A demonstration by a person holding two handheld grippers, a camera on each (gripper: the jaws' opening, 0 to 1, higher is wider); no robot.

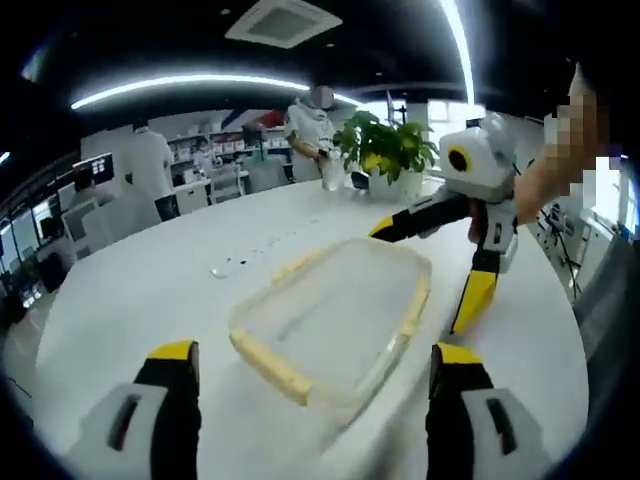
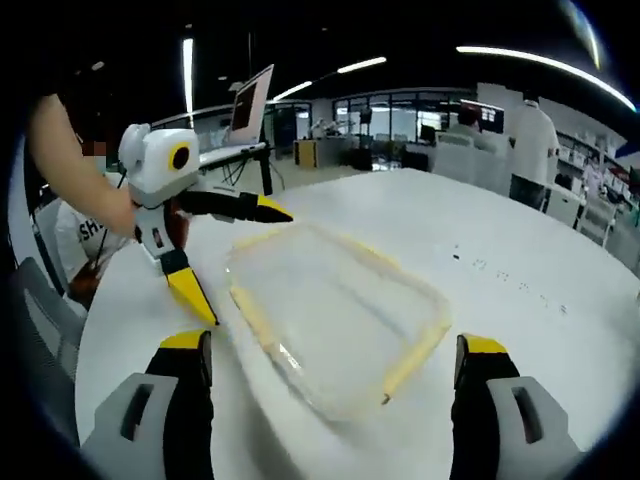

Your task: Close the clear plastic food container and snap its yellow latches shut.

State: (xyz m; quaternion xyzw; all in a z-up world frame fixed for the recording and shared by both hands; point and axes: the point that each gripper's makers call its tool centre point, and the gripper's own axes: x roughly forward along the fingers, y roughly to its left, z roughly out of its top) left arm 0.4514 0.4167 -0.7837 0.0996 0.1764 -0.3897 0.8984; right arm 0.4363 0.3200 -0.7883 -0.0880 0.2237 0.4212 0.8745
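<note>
We see a big open office w/ a dark ceiling, long light strips (image 1: 190, 83) and a ceiling vent (image 1: 283, 21). The white round surface (image 1: 150, 280) carries a potted plant (image 1: 388, 150) at its far edge. Beyond it: desks, monitors (image 2: 250, 100), people standing, and windows (image 2: 400, 108) at the back.

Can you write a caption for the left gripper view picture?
Two open grippers, left and right, flank a clear container with yellow latches on a white table.
</note>
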